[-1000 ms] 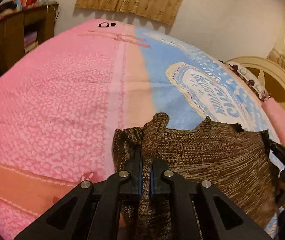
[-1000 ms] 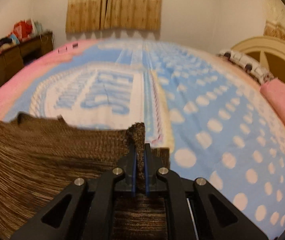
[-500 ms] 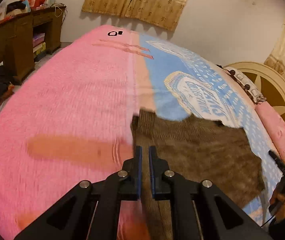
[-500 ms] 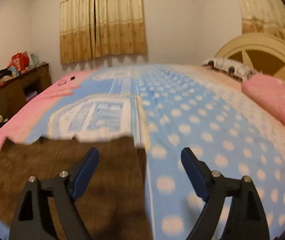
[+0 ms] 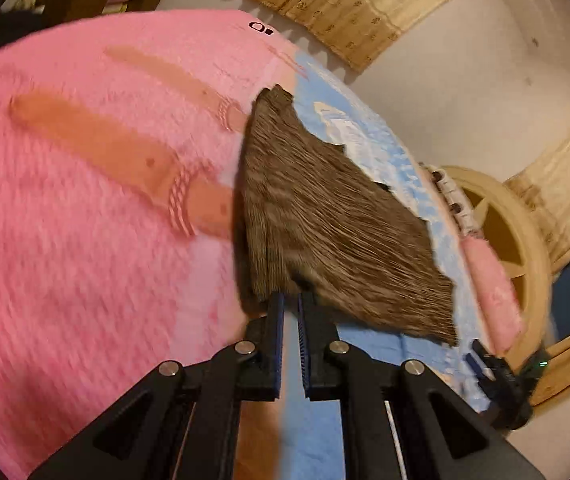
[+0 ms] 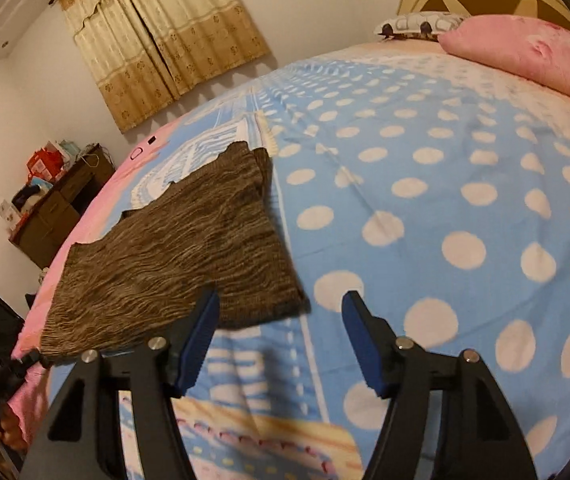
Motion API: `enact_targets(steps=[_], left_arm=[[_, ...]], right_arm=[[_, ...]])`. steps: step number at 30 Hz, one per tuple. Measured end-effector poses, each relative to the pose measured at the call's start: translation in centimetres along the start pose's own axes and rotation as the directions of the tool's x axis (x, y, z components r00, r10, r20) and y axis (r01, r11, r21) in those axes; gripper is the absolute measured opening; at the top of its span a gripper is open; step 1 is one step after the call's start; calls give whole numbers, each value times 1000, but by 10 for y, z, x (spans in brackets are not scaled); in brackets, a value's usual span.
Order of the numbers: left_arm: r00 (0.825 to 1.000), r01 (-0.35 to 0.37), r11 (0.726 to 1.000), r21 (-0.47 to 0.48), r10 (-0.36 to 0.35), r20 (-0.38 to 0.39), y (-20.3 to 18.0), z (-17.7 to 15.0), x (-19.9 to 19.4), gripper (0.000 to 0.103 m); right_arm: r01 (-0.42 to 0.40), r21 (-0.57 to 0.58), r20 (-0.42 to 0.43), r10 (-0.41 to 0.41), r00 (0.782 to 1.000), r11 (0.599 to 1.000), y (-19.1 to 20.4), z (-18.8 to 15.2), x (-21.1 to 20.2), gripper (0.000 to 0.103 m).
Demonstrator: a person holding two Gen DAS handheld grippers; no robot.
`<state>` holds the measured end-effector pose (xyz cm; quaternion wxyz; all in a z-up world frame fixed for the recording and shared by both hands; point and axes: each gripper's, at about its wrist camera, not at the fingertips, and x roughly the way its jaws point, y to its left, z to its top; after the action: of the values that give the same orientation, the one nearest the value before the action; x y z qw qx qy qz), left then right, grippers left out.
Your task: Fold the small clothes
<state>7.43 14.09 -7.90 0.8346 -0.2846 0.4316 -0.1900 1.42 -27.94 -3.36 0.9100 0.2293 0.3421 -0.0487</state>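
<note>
The brown knit garment [image 5: 325, 216] is lying flat on the bed [image 5: 85, 240], straddling the seam where the pink half of the cover is meeting the blue polka-dot half [image 6: 425, 200]. You are holding the left tongs [image 5: 289, 304] at its near hem, jaws all but closed with a thin gap showing between the blue pads; no cloth is visibly sitting in that gap, though the tips are reaching the hem's edge. You are carrying the right tongs [image 6: 281, 312] at the garment's near right corner, jaws closing from wide with nothing gripped: the left pad is overlapping the hem in the right wrist view, while the right pad is hovering over bare blue cover.

The garment is lying ahead of both tongs, its long axis running away from you toward the curtained wall. The left tongs are sitting nearer the left edge, the right tongs nearer the right edge, so each hand is already facing its own side. Any coming fold likely depends on that pairing, the near hem being the closest edge to both.
</note>
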Motion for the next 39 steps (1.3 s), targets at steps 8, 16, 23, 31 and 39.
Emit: enact_targets(steps=[8,16,23,31,39], left_arm=[[996,70,993,-98,-74,-40,-1,-9,23,7],[999,-30,993,-111,34,40,-4,-8,20,7],[993,73,957,-282,-45,105,14,-10,26,7],[985,56,972,-229,-16,172,16,0,19,8],[968,130,960,-247,-69,242,20,-19,13,24]], right_arm=[[-46,6,-18,46,999,999,10,-8,5,67],[-51,11,-59,52,997,999,12,-20,11,67],[-59,22,-67,61,996,998,12,-23,10,67],[-65,47,-74,68,995,997,8,-29,8,67],[-72,53,-69,75,995,996,9,-30,7,72]])
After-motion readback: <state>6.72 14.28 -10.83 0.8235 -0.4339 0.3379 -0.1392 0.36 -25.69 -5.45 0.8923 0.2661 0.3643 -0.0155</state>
